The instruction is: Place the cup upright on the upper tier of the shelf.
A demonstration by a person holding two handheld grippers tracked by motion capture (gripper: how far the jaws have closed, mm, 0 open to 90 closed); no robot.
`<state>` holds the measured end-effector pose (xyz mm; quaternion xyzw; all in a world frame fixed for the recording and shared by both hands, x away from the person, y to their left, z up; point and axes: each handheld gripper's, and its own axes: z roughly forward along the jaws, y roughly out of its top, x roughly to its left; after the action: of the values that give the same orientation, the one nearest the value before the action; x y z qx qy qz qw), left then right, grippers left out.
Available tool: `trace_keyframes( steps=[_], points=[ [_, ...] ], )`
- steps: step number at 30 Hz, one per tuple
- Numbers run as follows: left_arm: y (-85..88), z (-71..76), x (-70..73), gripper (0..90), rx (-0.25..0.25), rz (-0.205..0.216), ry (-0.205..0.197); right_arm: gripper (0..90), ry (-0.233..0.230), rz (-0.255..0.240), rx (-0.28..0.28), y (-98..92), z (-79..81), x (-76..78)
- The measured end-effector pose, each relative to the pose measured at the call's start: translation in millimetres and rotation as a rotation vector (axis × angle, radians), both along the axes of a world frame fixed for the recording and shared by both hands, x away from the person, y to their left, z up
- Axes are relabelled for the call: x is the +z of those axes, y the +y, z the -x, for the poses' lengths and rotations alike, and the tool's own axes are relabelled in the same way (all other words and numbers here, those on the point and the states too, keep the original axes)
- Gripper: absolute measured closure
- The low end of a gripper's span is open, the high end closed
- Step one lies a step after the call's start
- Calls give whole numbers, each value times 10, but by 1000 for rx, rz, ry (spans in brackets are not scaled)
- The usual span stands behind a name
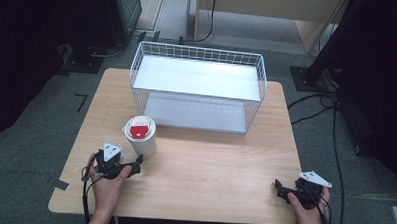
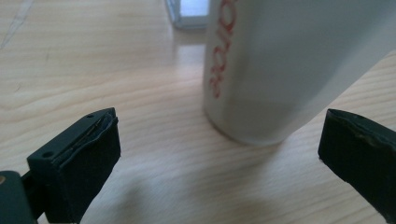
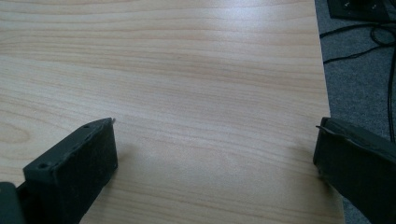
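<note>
Pale wood-grain table (image 1: pixel 199 167), rounded corners, smooth w/ a soft sheen, is standing on grey carpet (image 1: pixel 46 111). At its far side a white wire-mesh basket (image 1: pixel 198 54) is sitting, rectangular, open grid walls, w/ two flat white shelf panels inside, upper one catching bright light.

A white cylindrical cup (image 1: pixel 141 136) is standing upright on the left half of the table, just in front of the basket's near-left corner but apart from it. Lid is white w/ a red patch on top and a small tab sticking out to the left. In the left gripper view the cup (image 2: pixel 280 65) is showing a smooth matte wall w/ red lettering running down its side, round base flat on the wood.

Left gripper (image 1: pixel 129 167) is resting near the table's near-left edge, held by the left hand (image 1: pixel 106 184); grey three-cornered plate on top. Jaws are standing wide apart, black, blocky, w/ rough pad faces; the cup is just ahead of them, nearer the right-hand jaw in that view, not touched.

Right gripper (image 1: pixel 283 189) is lying at the near-right corner in the right hand (image 1: pixel 308 211), well apart from the cup. Its jaws are also spread wide, over bare wood by the table edge; dark cables (image 3: pixel 369 32) are trailing on carpet beyond.
</note>
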<state>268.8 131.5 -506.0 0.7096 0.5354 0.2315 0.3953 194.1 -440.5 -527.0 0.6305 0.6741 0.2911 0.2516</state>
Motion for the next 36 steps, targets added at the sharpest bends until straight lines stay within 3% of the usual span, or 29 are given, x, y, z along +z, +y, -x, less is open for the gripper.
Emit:
trace_keyframes(
  steps=[18,36],
  points=[
    [-256,-150,101,0,-41,59,-127,0,-1,-4,-2,-2,2,0],
    [-347,-236,136,76,-26,101,-241,0,3,-5,3,0,9,2]
  ],
)
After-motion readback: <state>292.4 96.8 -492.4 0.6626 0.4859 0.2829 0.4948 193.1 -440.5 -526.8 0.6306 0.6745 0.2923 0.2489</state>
